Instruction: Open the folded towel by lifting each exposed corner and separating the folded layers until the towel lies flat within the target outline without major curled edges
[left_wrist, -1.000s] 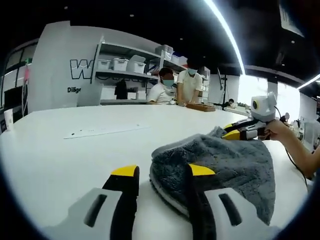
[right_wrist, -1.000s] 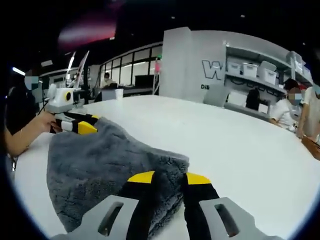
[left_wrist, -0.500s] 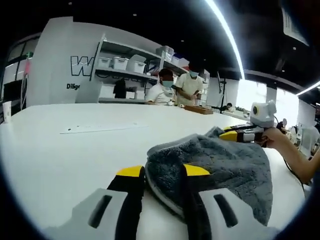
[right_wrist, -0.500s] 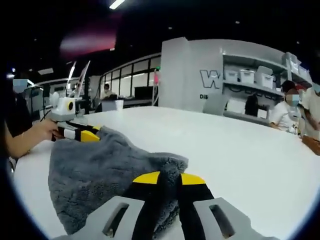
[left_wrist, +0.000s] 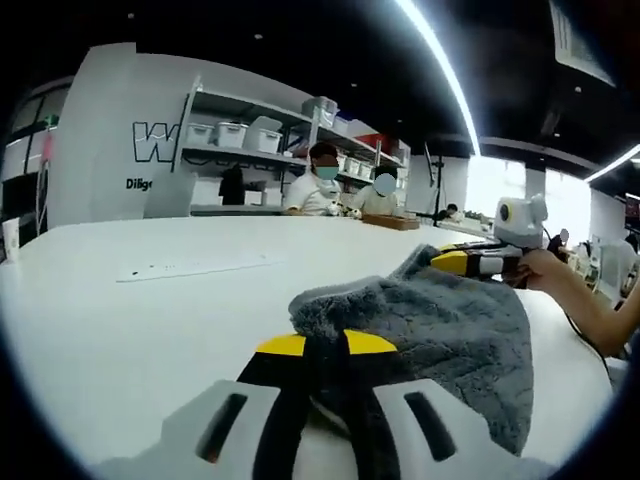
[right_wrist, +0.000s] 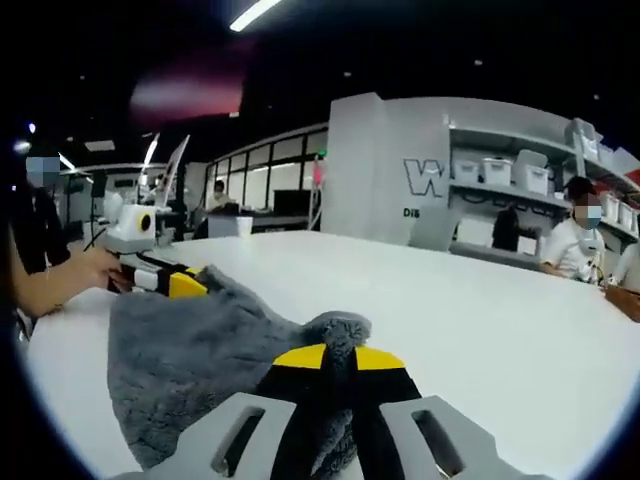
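Observation:
A grey plush towel (left_wrist: 440, 325) lies bunched on the white table (left_wrist: 120, 320). My left gripper (left_wrist: 326, 345) is shut on its near corner, and the fabric is pinched between the yellow-tipped jaws and raised a little. At the far corner, my right gripper (left_wrist: 478, 262) clamps the towel, held by a hand (left_wrist: 545, 268). In the right gripper view the same towel (right_wrist: 185, 355) spreads to the left. My right gripper (right_wrist: 339, 358) is shut on a raised corner (right_wrist: 338, 330). The left gripper (right_wrist: 168, 281) grips the opposite corner, with a hand (right_wrist: 75, 275) behind it.
A thin pale strip with dots (left_wrist: 190, 267) lies on the table left of the towel. Two people (left_wrist: 322, 190) stand at the table's far end beside a wooden tray (left_wrist: 392, 222). Shelves with white bins (left_wrist: 240, 135) line the back wall.
Both pairs of jaws have gone from apart to shut on the towel's corners. The pinched corners have risen slightly off the table.

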